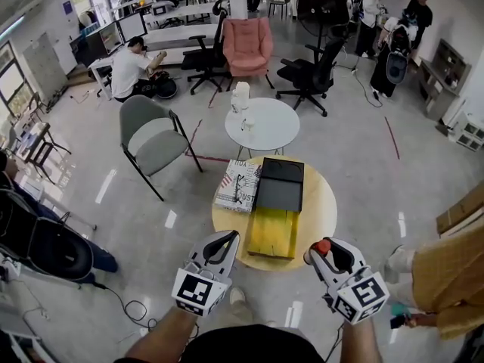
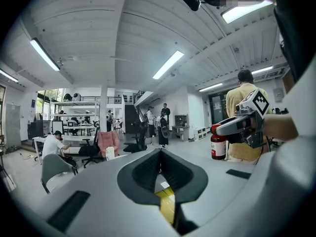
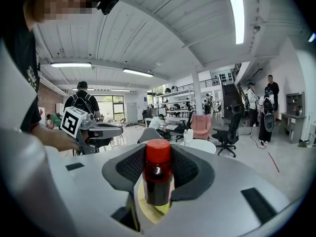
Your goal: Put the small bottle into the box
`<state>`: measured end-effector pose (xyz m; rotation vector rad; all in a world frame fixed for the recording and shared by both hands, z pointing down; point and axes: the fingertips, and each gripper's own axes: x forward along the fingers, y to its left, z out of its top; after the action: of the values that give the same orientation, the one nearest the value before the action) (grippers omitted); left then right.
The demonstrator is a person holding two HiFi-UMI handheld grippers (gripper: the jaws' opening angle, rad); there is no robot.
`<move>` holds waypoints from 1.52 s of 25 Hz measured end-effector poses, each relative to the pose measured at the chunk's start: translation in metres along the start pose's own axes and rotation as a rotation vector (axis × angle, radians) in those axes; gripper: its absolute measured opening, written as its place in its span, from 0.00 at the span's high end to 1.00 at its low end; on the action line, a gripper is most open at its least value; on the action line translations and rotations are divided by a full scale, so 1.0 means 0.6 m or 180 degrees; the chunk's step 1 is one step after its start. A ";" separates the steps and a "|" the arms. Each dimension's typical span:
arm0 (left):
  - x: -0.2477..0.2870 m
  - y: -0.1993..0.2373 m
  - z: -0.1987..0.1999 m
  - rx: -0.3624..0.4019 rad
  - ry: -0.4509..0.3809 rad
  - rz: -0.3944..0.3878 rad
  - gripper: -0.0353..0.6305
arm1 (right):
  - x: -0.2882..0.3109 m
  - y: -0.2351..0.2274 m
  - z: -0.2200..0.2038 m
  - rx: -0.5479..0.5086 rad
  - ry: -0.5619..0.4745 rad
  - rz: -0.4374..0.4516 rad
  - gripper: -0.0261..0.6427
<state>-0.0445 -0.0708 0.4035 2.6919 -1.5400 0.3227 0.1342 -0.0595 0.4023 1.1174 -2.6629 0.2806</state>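
Small bottle (image 3: 158,179), red-capped, stands upright in the right claw (image 3: 159,162), whose pads clamp its body just under the cap, above the near edge of the round worktop (image 1: 321,203). It looks light, rigid and smooth, so this mid-body hold suits it. The left claw (image 2: 159,154) is closed and empty; farther off, the black box (image 1: 280,186) lies on the worktop.

Bright white light falls from ceiling strip lights (image 3: 238,15) high above the right tool (image 3: 158,164); shadows are soft. Pale glare streaks lie on the glossy floor (image 1: 106,186) beyond the left tool (image 1: 224,240). Both gripper views bend strongly, with black corners. The small bottle (image 3: 157,181) in the right tool carries one glint; nearby tool bodies look soft.
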 end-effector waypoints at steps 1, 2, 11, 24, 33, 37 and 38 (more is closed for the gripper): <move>0.005 0.003 0.004 0.0003 -0.0012 -0.0012 0.92 | 0.004 -0.004 0.003 -0.0004 0.0001 -0.0008 0.72; 0.009 0.007 0.006 0.0007 -0.0022 -0.0025 0.92 | 0.008 -0.008 0.006 -0.0008 -0.0001 -0.0016 0.72; 0.041 0.052 0.010 0.0013 -0.0004 -0.0074 0.92 | 0.051 -0.024 0.031 -0.0020 0.0022 -0.0078 0.72; 0.105 0.118 0.012 0.0015 -0.0033 -0.0329 0.92 | 0.114 -0.052 0.049 0.0036 0.0061 -0.0340 0.72; 0.139 0.171 0.004 0.0004 -0.0101 -0.0496 0.92 | 0.159 -0.053 0.056 0.0058 0.0098 -0.0540 0.72; 0.145 0.196 -0.005 -0.0090 -0.0063 -0.0515 0.92 | 0.183 -0.043 0.058 0.0040 0.0154 -0.0543 0.72; 0.145 0.199 -0.008 -0.0119 -0.0057 -0.0516 0.92 | 0.187 -0.040 0.055 0.0037 0.0178 -0.0536 0.72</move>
<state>-0.1046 -0.2055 0.4153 2.7745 -1.3065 0.2624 0.0706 -0.1607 0.4056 1.3079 -2.5032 0.2916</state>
